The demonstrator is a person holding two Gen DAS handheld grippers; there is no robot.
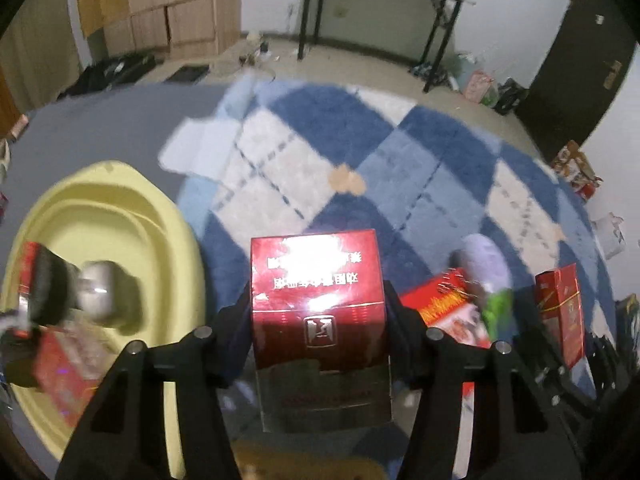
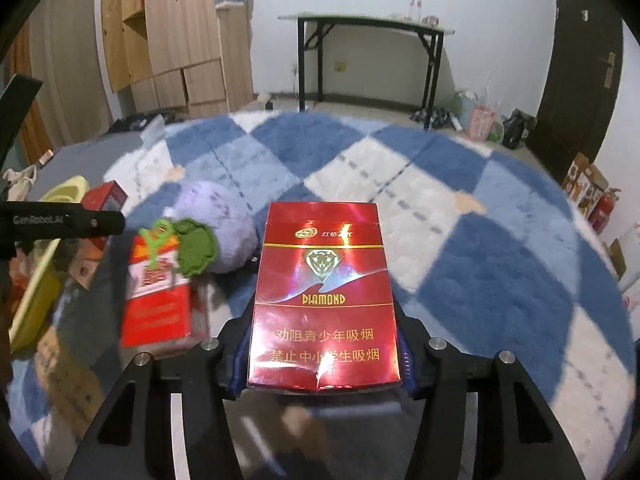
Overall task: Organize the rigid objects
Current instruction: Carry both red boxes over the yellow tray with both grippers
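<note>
My left gripper [image 1: 318, 308] is shut on a dark red cigarette box [image 1: 314, 272], its black fingers [image 1: 236, 312] pressing both sides. To its left, a yellow basin [image 1: 104, 208] holds red packs and a blurred silvery object [image 1: 104, 296]. My right gripper [image 2: 324, 320] is shut on a red Diamond cigarette pack [image 2: 324, 280], held face up. Left of it lie another red pack [image 2: 158, 304], a green clip [image 2: 158, 236] and a purple plush [image 2: 216, 232]. The left view shows an upright red pack [image 1: 560, 312] at the right.
A blue and white checked rug [image 2: 480, 280] covers the floor under a reflective surface. Beyond it stand a black-legged table [image 2: 368, 24], a wooden wardrobe [image 2: 176, 32] and a dark door [image 2: 580, 72]. Boxes and bags line the right wall [image 2: 588, 188].
</note>
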